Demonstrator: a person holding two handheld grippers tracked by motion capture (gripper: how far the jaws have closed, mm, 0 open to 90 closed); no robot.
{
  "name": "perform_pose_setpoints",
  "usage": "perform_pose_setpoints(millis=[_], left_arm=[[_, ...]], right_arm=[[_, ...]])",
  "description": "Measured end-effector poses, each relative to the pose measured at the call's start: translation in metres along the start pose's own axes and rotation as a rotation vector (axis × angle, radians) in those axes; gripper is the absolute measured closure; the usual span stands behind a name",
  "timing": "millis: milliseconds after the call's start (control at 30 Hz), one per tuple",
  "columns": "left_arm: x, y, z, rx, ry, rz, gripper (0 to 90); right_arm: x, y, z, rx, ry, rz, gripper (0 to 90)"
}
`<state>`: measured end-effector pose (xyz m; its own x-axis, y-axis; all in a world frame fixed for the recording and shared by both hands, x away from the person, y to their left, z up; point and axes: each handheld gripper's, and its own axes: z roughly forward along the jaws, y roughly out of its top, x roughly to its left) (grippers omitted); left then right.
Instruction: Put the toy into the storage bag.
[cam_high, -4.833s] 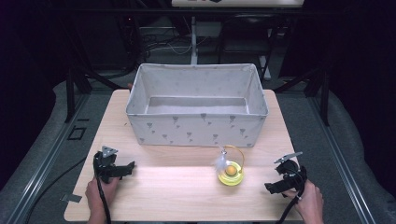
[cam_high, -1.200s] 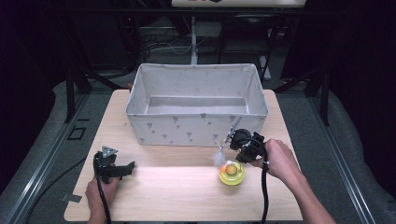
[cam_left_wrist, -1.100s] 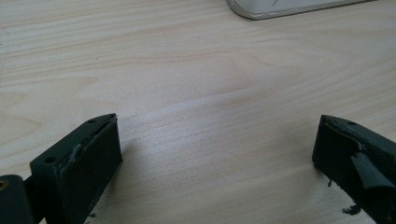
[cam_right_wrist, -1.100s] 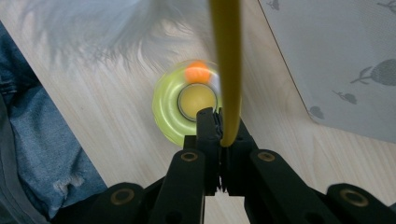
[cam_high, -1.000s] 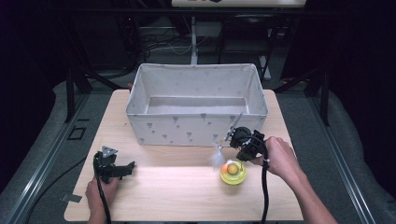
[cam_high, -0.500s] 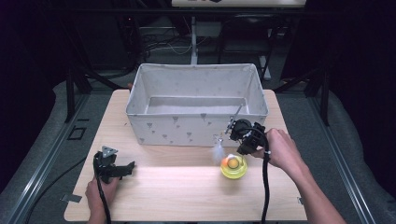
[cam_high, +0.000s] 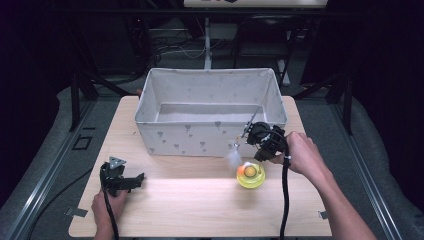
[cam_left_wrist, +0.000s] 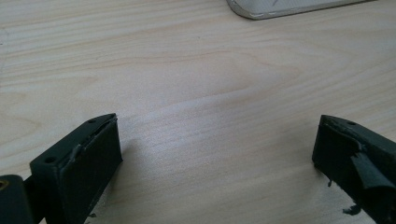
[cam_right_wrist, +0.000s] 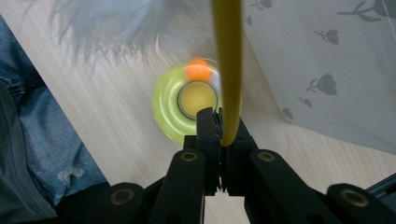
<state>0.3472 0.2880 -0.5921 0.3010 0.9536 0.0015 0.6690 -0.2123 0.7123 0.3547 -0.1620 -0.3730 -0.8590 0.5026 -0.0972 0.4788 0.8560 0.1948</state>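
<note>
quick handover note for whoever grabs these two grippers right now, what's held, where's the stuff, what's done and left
Right gripper: shut on the thin yellow wand of a cat toy, hovering by the front right corner of the fabric bin.
Left gripper: jaws open, nothing between them, low over the table at front left.
Things: the toy's yellow round base with its orange ball sits in front of the bin; a white feather hangs at the wand's end.
Done: toy gripped by the wand.
Left: it isn't in the bin yet; likely lift it over the wall and release.
</note>
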Motion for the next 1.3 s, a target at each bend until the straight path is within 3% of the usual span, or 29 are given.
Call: perform_pose_setpoints(millis=[800,1300], left_arm=[[0.000,0.000,0.000,0.000,0.000,0.000,1.3],[0.000,0.000,0.000,0.000,0.000,0.000,1.3]], right_arm=[[-0.007,0.011,-0.019,0.000,0.011,-0.009,87.7],[-0.006,0.024,-0.034,-0.005,0.028,-0.041,87.9]])
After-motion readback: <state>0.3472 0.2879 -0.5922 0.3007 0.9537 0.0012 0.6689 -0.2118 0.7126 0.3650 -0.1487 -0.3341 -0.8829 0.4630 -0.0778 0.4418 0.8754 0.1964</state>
